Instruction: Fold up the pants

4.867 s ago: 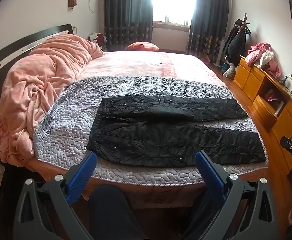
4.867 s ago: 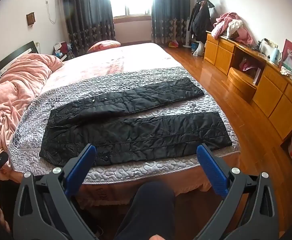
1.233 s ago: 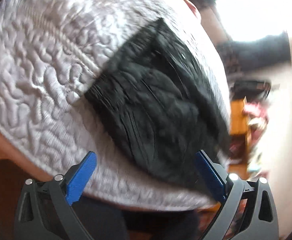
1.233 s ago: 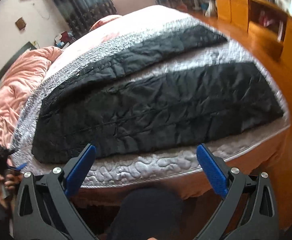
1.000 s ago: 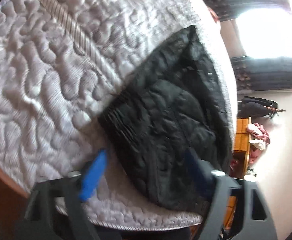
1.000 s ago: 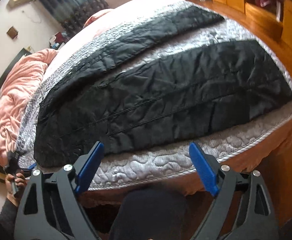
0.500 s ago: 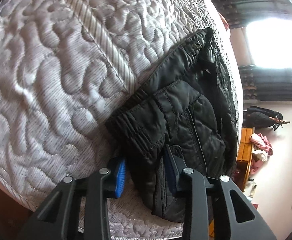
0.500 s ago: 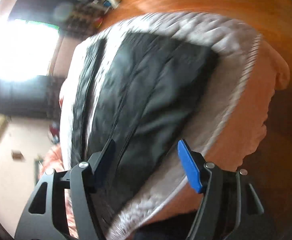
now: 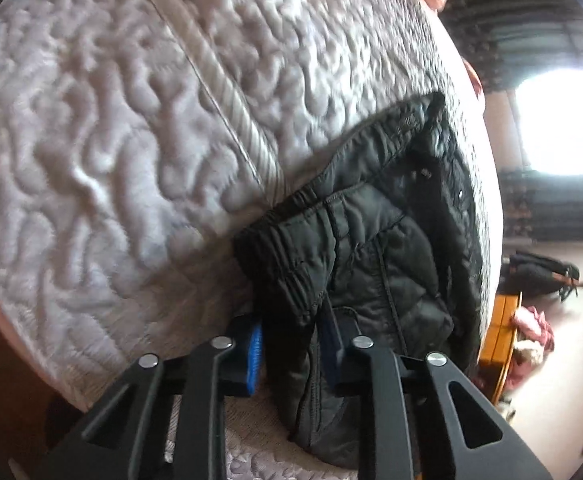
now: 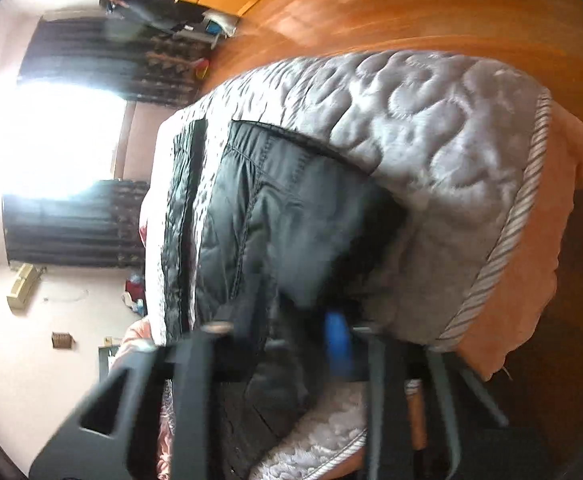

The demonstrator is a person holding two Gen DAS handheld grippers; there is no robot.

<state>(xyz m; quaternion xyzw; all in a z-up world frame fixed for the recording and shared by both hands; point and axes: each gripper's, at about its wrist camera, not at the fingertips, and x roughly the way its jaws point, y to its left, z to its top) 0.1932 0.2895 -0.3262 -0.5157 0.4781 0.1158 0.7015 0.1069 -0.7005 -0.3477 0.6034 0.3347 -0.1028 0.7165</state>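
the left gripper (image 9: 291,344) has closed its blue-padded fingers (image 9: 254,356) onto the gathered elastic waistband corner of the black quilted pants (image 9: 371,256), where a second ago the jaws stood wide over the cloth and half a second ago were only narrowing on it; the fabric now bunches up between the pads and lifts slightly off the grey quilted bedspread (image 9: 111,160). on the other side, the right gripper (image 10: 303,340) has swung down from its wide hover above the bed to the cuff end of the near leg of the pants (image 10: 283,220), its jaws drawn in from the broad spread of a second ago; the picture is blurred by motion, so whether its blue pad (image 10: 337,344) already pinches the hem cannot be told. with the waist held and the cuff apparently being taken, the near leg looks ready to be lifted and laid over the far leg, which lies further in on the bedspread, well apart from the grippers. the pants lie flat near the bed's front edge. around them: the striped piping of the bedspread (image 10: 503,248), a peach sheet (image 10: 531,280) hanging below it, orange wooden floor (image 10: 411,8), dark curtains (image 10: 91,60) beside a bright window, and a wooden dresser (image 9: 499,332). nothing lies on the pants to block the fold; the likely risk is the slippery fabric sliding out of a shallow pinch.
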